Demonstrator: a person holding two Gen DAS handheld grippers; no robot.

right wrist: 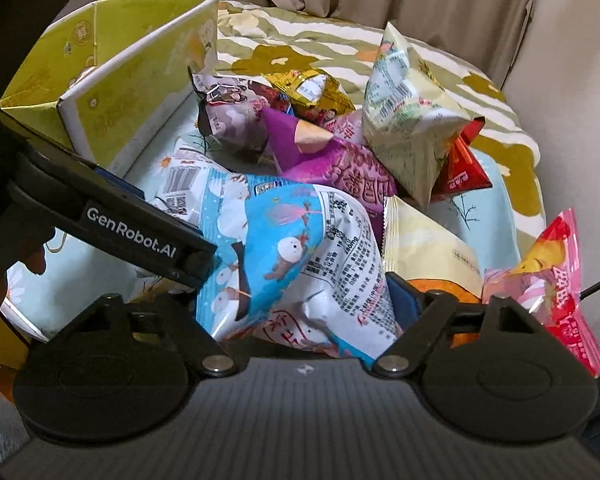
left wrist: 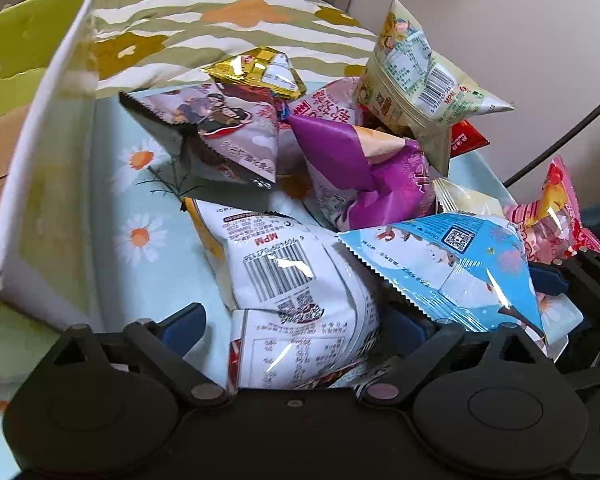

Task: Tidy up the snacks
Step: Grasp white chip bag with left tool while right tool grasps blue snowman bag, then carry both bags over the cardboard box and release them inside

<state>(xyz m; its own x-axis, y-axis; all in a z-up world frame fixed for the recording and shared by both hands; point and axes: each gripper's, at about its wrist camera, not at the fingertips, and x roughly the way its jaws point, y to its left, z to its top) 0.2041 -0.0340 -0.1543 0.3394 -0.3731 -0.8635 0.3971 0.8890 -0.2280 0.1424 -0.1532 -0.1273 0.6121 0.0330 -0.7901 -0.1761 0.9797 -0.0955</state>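
Left wrist view
- Left gripper: a white barcode packet is seen between the two blue pads, with the left pad standing clear of the film. Whether the packet is clamped cannot be told; the jaws are set wide.
- Pile location: the snacks are heaped on a daisy-print bed sheet, just beside the white wall of a green box.
- Overlap: a blue snowman packet lies across the right edge of the white packet.
- Risk, drag: if the white packet is lifted, the blue one is judged likely to be pulled along or flipped off the pile.
- Risk, topple: a pale green packet is perched high on a purple packet; a disturbance below could bring it down.

Right wrist view
- Right gripper: the blue snowman packet fills the gap between widely spread fingers. A firm hold is not confirmed; the left finger is hidden by the film.
- Crowding: the left gripper body reaches in touching or just beside the same packet. A collision between the two tools is judged possible.
- Risk, slip: the puffed, glossy film is expected to slide out of a shallow pinch.
- Risk, edge: a pink packet lies at the pile's right margin and could be knocked off.
- Green box: it stands open at upper left; its thin wall may be bent by a packet pushed against it.
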